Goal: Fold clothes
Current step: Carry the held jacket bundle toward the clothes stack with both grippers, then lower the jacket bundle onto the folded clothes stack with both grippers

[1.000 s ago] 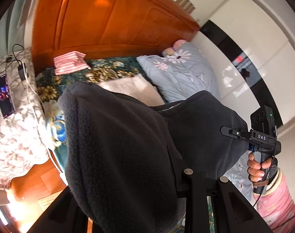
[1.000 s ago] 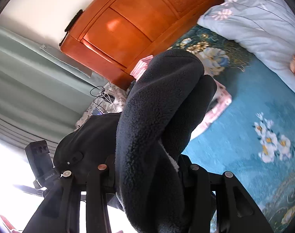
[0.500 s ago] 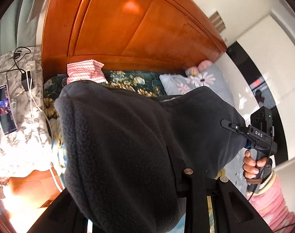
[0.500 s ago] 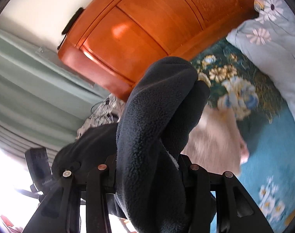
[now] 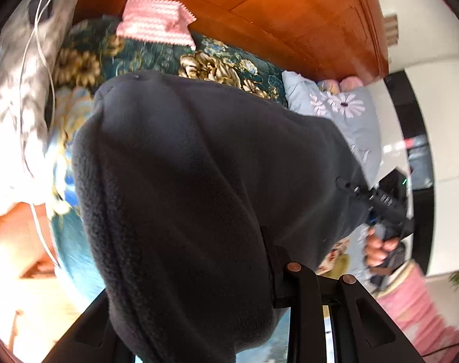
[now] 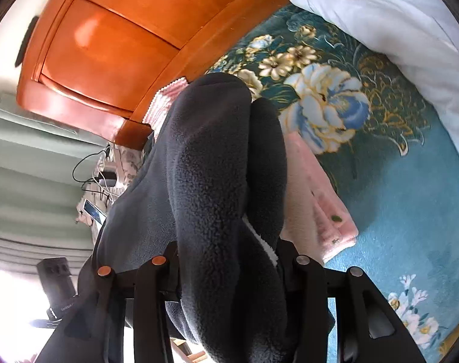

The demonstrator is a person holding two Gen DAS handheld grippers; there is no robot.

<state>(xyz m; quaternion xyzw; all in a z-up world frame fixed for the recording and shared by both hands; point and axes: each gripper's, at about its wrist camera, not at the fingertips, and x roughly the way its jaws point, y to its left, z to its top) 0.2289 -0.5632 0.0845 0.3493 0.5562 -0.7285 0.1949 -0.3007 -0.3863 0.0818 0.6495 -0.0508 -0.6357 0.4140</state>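
I've got the dark fleece [image 5: 199, 196] filling mid-frame, pinched by both the left gripper [image 5: 268, 275] and right gripper [image 6: 229, 260] above the bed [image 6: 410, 211], so I reckon next it's laying it flat to fold.

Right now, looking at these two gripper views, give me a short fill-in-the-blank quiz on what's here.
1. Both grippers are shut on a dark ____ garment.
2. The headboard behind the bed is made of ____.
3. The bedspread is printed with ____.
4. The pink striped cloth lies against the ____.

Missing: fleece; wood; flowers; headboard
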